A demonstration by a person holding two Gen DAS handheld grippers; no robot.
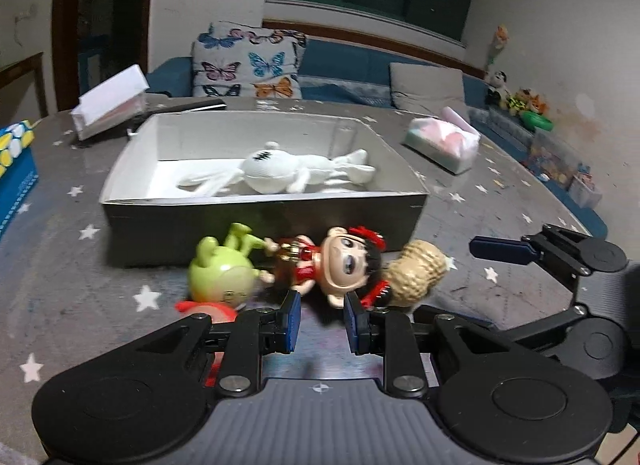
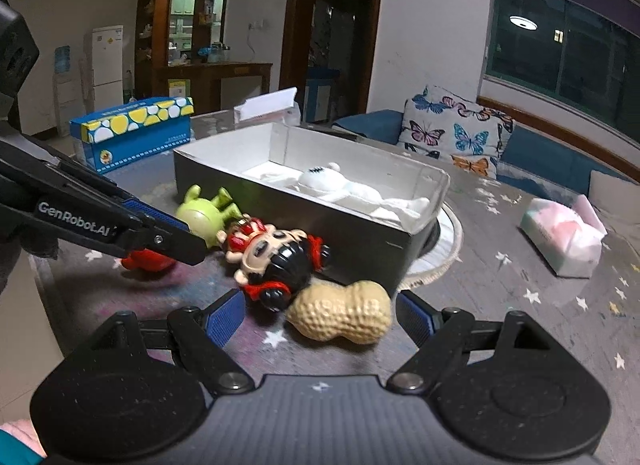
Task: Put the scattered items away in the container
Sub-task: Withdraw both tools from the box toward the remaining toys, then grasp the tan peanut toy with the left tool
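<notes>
You're in dim, warm indoor light, a ceiling lamp [image 2: 523, 21] mirrored in the dark window [image 2: 568, 45], toys softly blurred, fisheye edges bending and vignetting.

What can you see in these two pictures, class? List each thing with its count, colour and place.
box: one, grey outside, white inside, table centre
plush toy: one, white, in box
green toy: one, before box
doll: one, red and black, before box
peanut: one, tan, beside doll
red toy: one, partly hidden
tissue box: one, blue and yellow
tissue pack: one, pink and white
left gripper: open, near doll
right gripper: open, around peanut
</notes>
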